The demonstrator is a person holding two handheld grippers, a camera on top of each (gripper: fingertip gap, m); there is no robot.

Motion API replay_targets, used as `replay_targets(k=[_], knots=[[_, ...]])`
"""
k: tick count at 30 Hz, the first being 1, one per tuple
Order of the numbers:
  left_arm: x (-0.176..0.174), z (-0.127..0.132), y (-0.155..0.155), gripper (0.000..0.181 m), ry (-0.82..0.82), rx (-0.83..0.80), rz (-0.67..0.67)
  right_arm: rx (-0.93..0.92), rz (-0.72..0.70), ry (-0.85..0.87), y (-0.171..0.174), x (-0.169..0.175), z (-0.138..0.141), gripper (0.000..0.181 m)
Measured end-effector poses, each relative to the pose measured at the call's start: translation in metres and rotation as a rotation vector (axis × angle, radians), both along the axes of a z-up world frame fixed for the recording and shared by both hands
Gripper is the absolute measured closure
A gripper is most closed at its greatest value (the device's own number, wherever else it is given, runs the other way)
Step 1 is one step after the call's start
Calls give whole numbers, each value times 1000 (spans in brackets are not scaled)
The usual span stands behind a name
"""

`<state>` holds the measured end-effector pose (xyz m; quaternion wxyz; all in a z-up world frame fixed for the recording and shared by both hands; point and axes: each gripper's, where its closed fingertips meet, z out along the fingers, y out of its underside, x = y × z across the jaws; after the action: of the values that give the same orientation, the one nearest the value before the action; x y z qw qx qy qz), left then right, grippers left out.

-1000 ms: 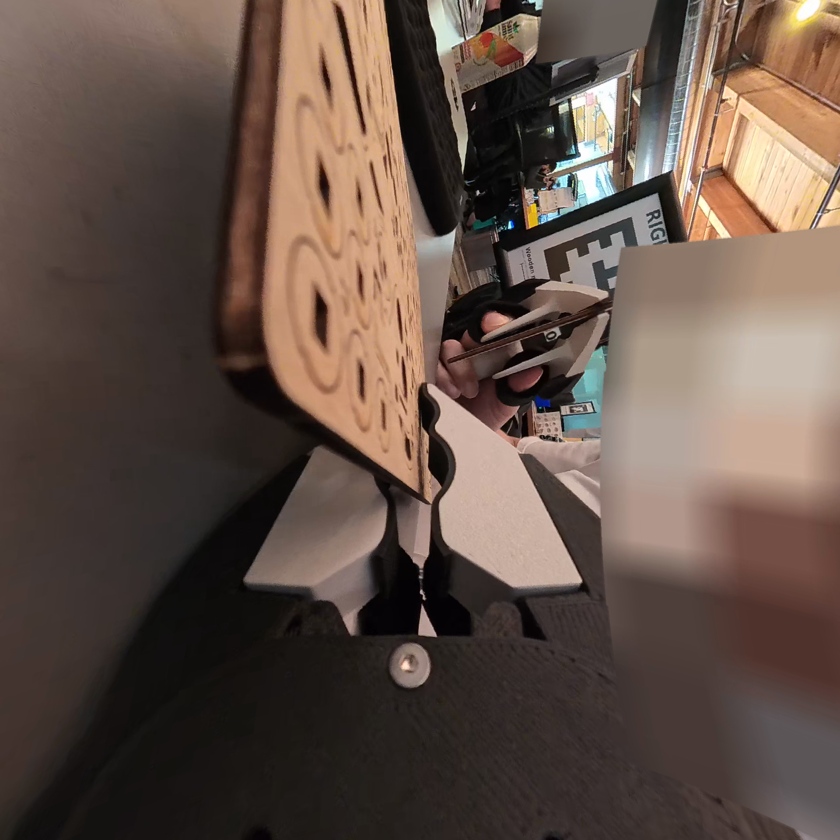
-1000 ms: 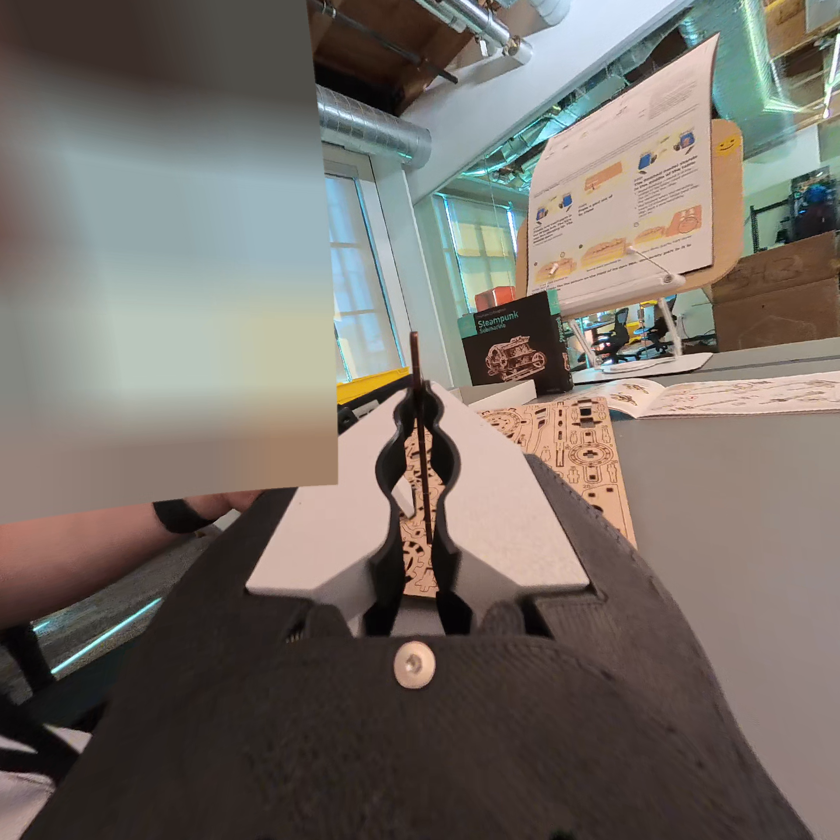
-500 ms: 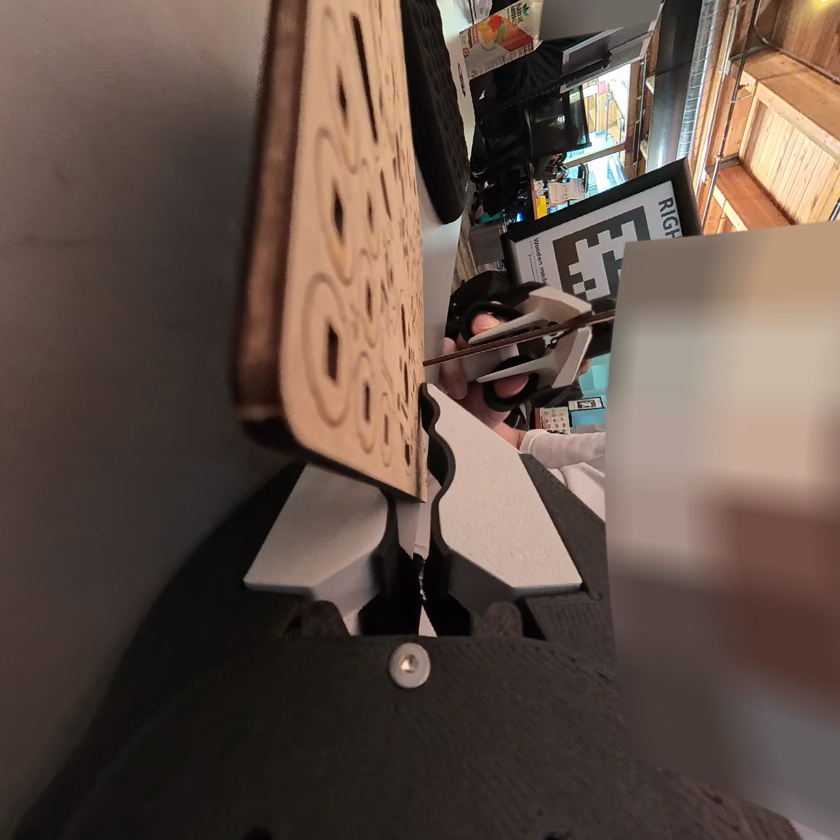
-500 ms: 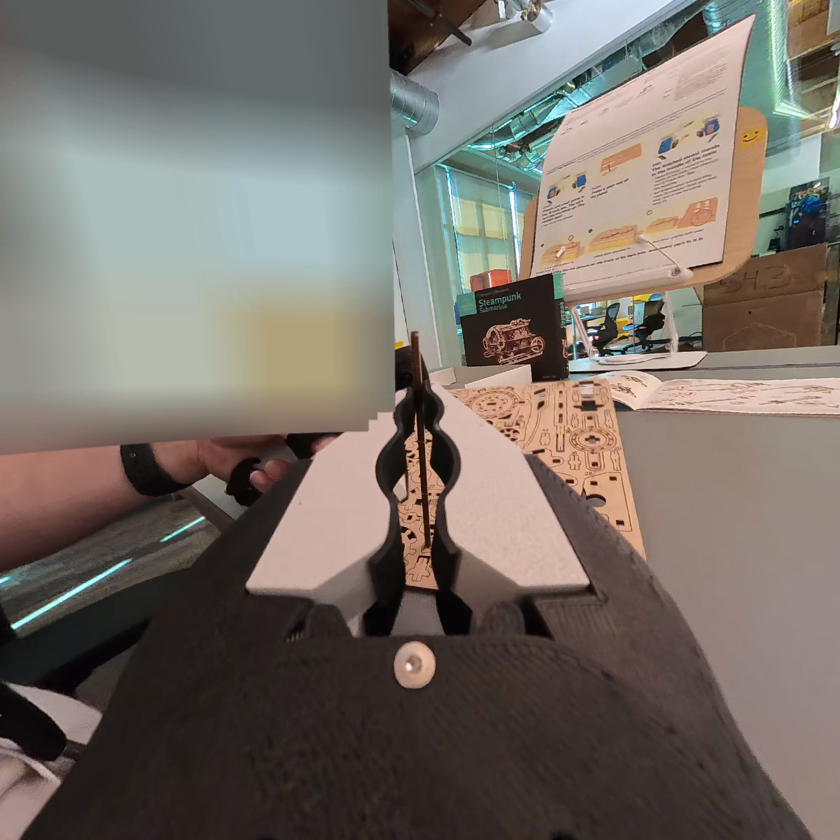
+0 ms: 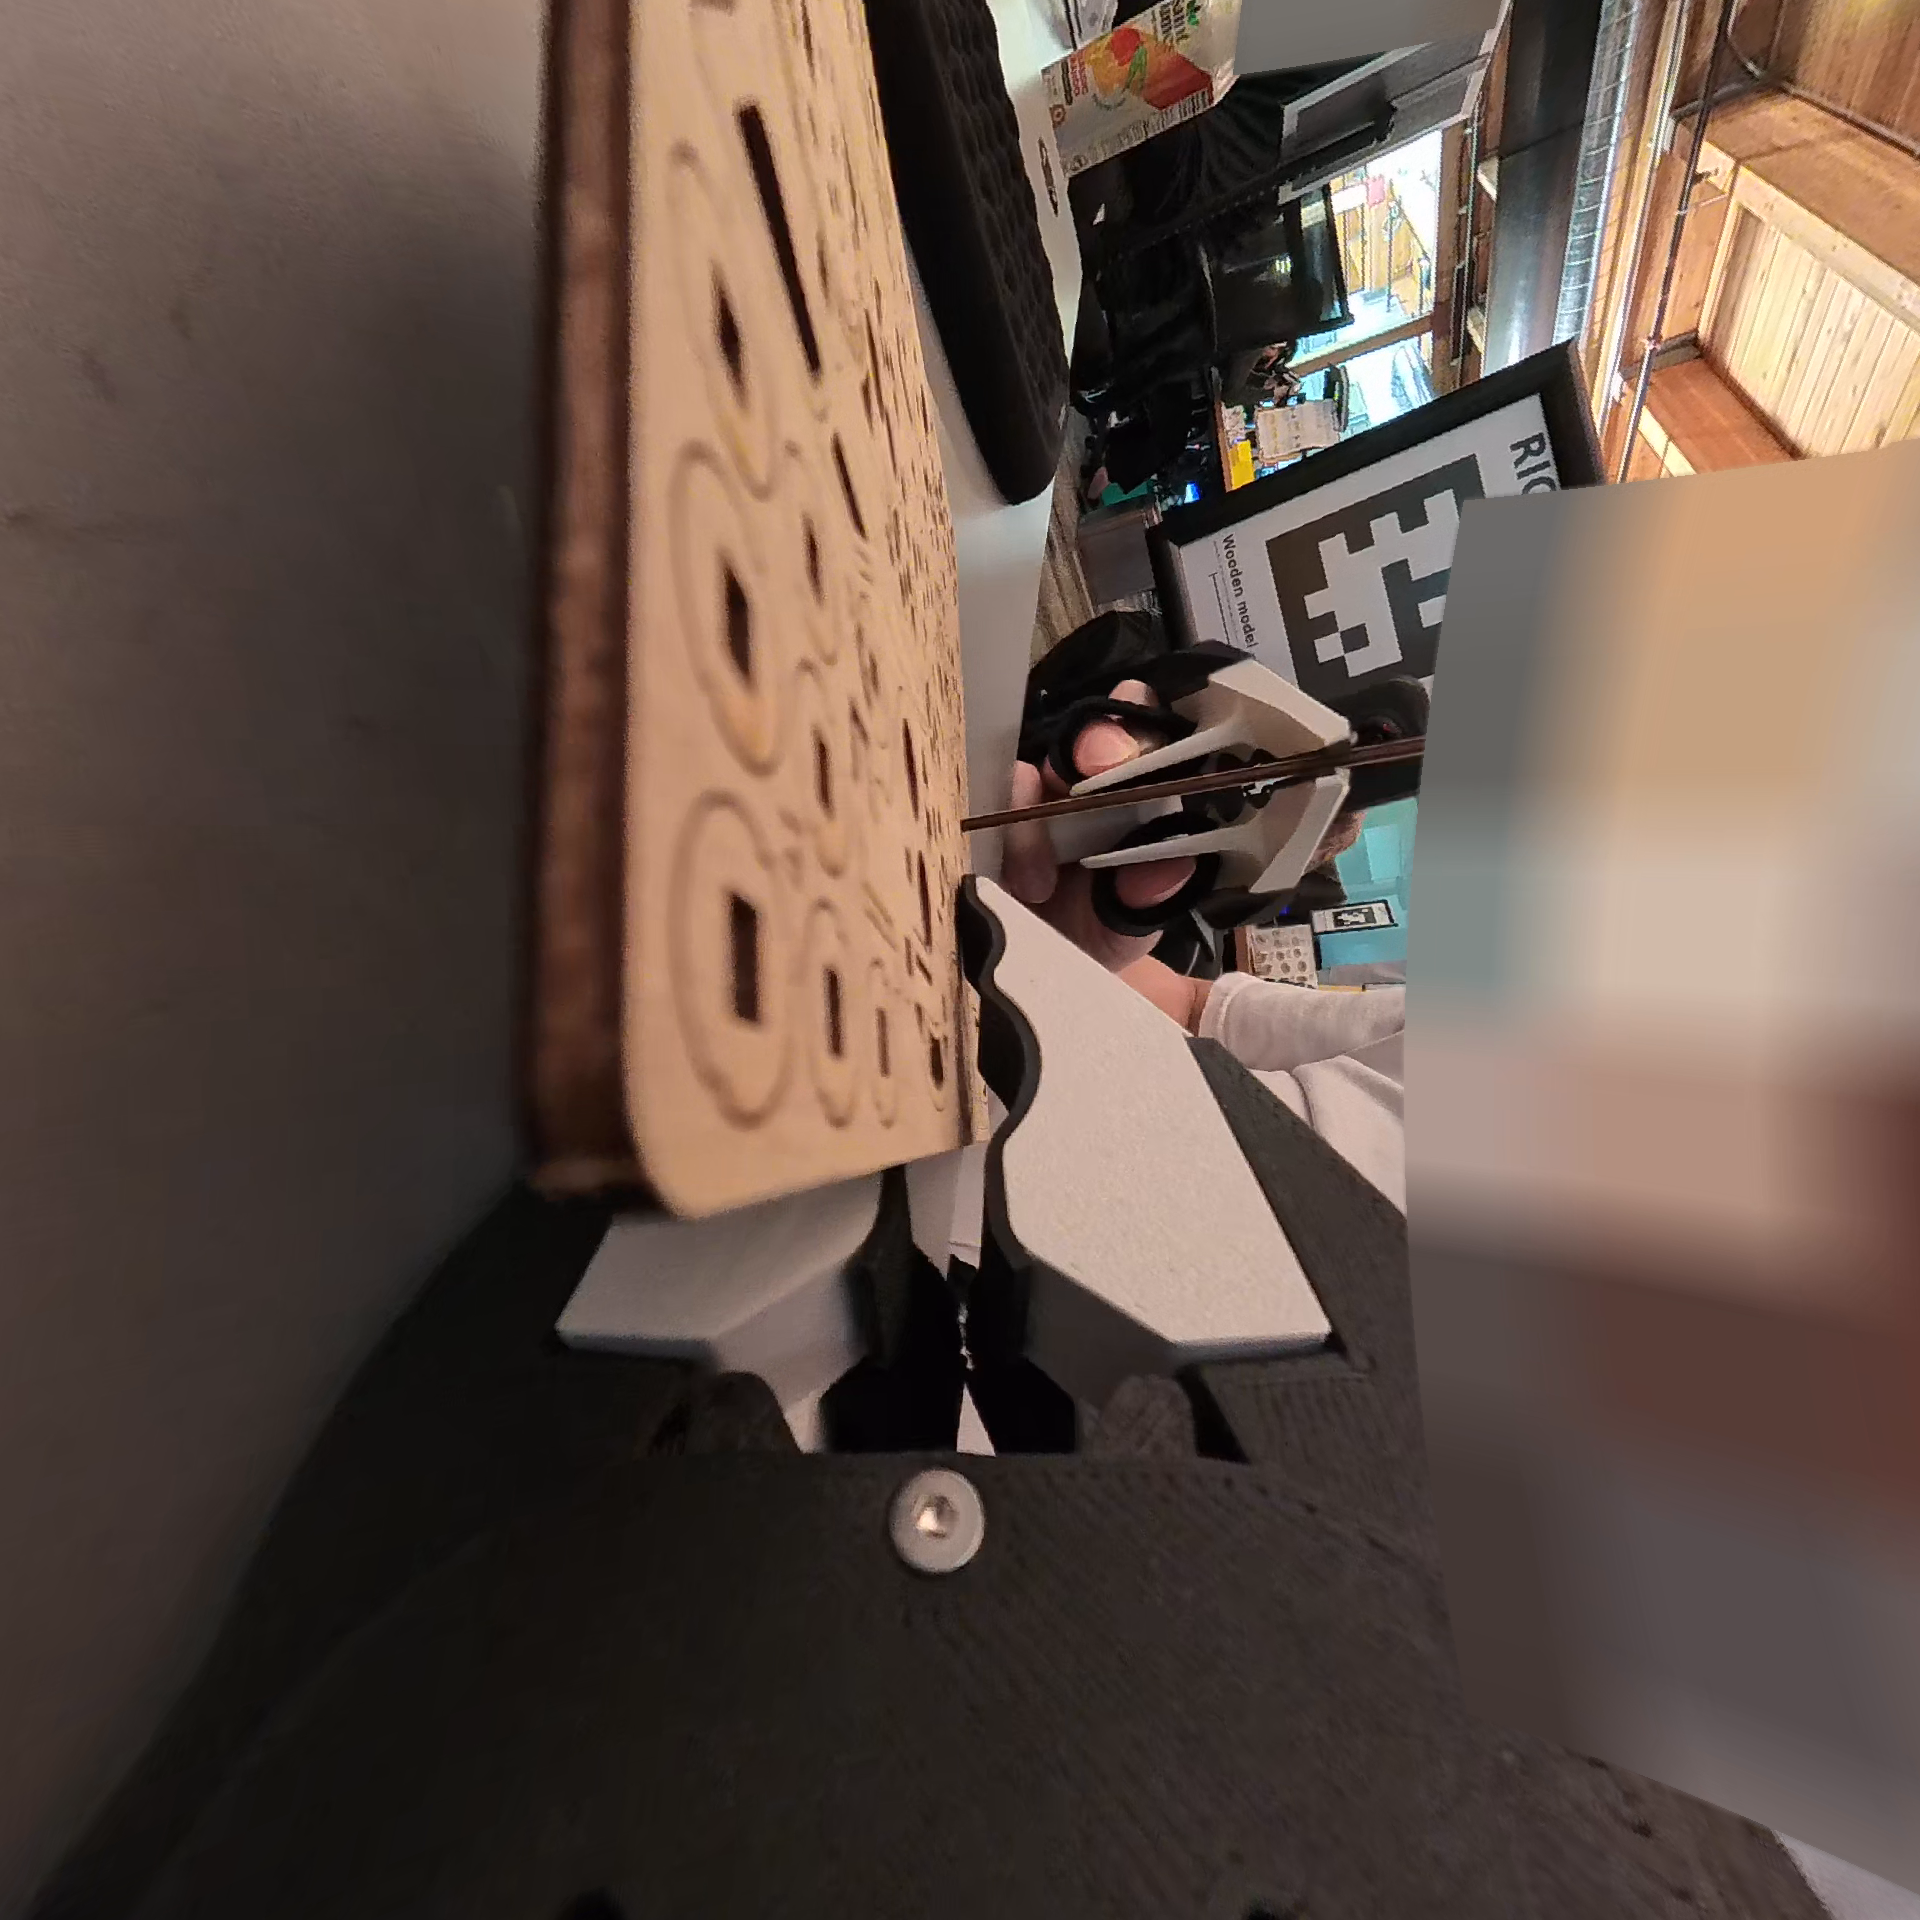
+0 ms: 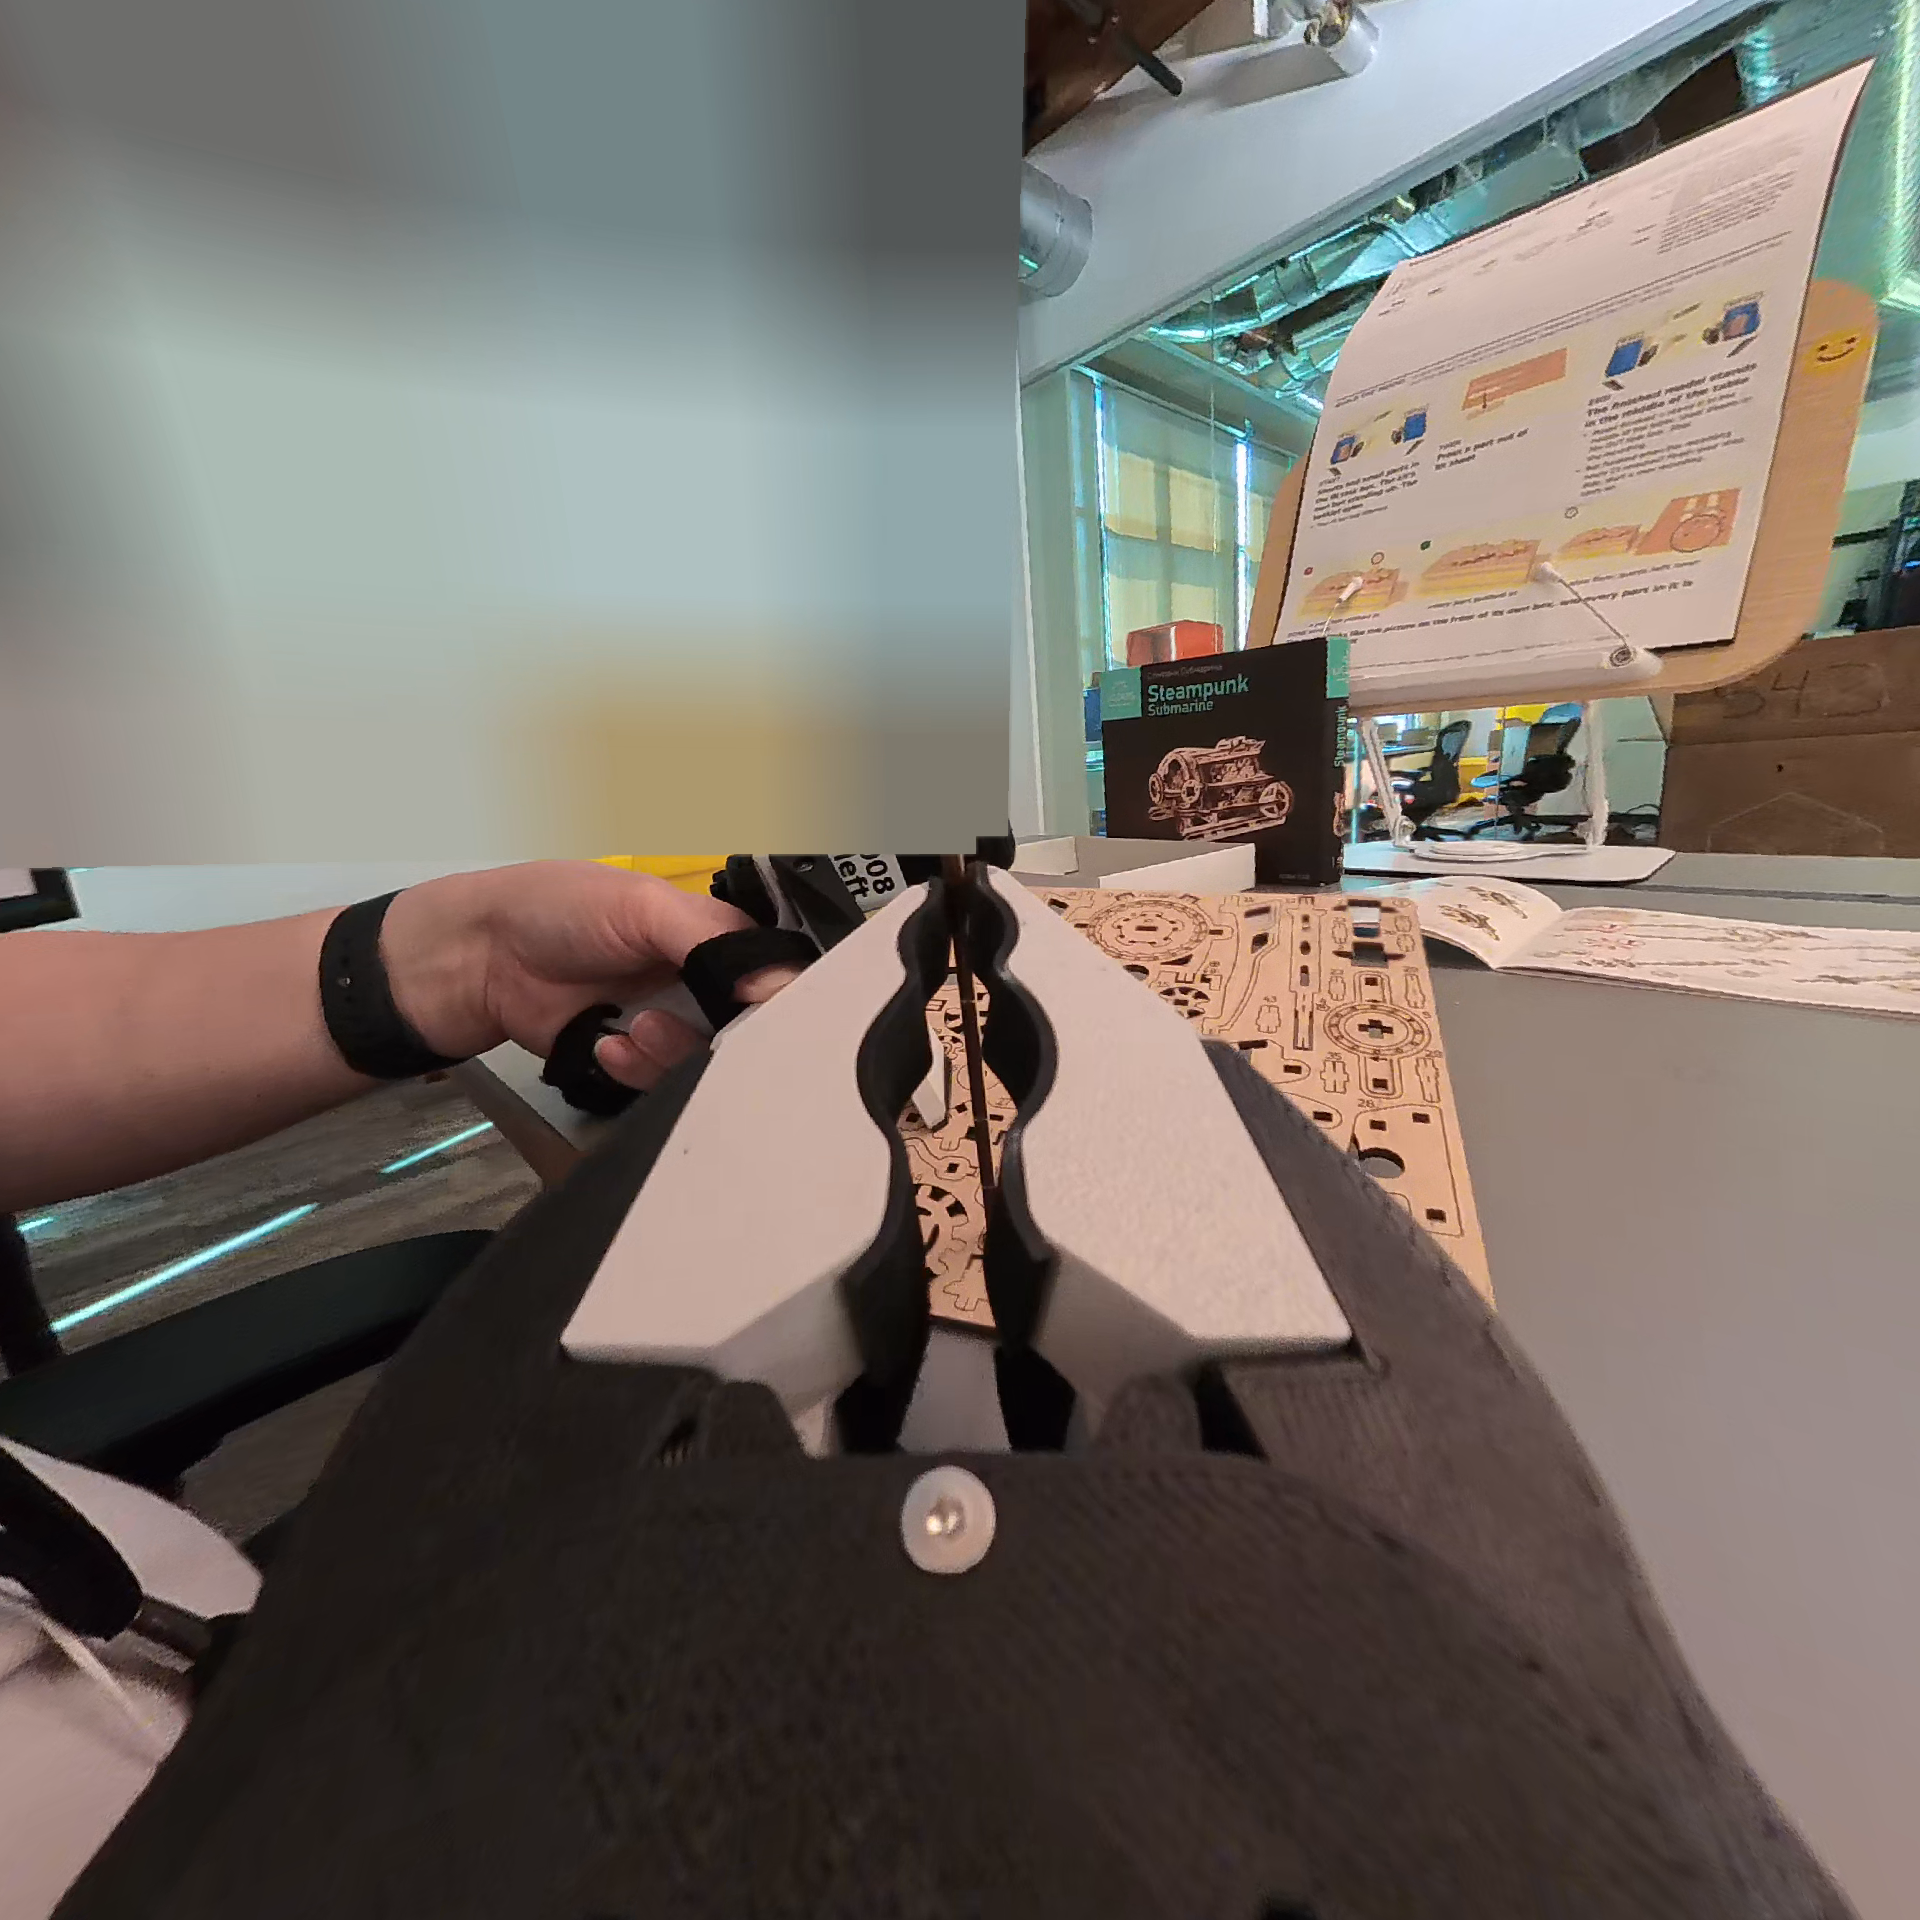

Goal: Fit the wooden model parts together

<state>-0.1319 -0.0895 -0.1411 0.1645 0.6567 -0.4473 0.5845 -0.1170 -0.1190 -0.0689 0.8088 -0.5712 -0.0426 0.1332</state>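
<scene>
I am watching two grippers over a grey worktop (image 6: 1662,1195). The right gripper (image 6: 961,935) is holding its jaws clenched on one thin wooden part (image 6: 971,1039), seen edge-on as a dark strip standing between the pads. In the left wrist view that same right gripper (image 5: 1195,800) is showing farther off, with the thin wooden part (image 5: 1143,802) sticking out level toward the sheet, its tip just beside the sheet's edge; I cannot tell whether they are touching.

The left gripper (image 5: 961,997) is lying at the near edge of the wooden parts sheet (image 5: 790,675). The sheet is filling the left wrist view and hiding one finger, so I cannot tell whether those jaws are gripping it or standing loose. In the right wrist view a hand (image 6: 540,956) with a black wristband is working the left gripper's finger loops, half hidden behind the right gripper's body.

Other things I am counting on the worktop: one parts sheet (image 6: 1299,997) lying flat beyond the jaws, one black model box (image 6: 1226,758) standing upright behind it, one open booklet (image 6: 1662,935) to the right, one instruction page on a wooden stand (image 6: 1579,416), and one brown cardboard box (image 6: 1787,769) at far right. One framed marker sign (image 5: 1361,582) is showing in the left wrist view.
</scene>
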Motion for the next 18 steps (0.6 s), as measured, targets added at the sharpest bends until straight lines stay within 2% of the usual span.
replay_targets(k=[18], knots=[[0, -1, 0, 181, -2, 18, 1, -39, -6, -9, 4, 0, -3, 177]])
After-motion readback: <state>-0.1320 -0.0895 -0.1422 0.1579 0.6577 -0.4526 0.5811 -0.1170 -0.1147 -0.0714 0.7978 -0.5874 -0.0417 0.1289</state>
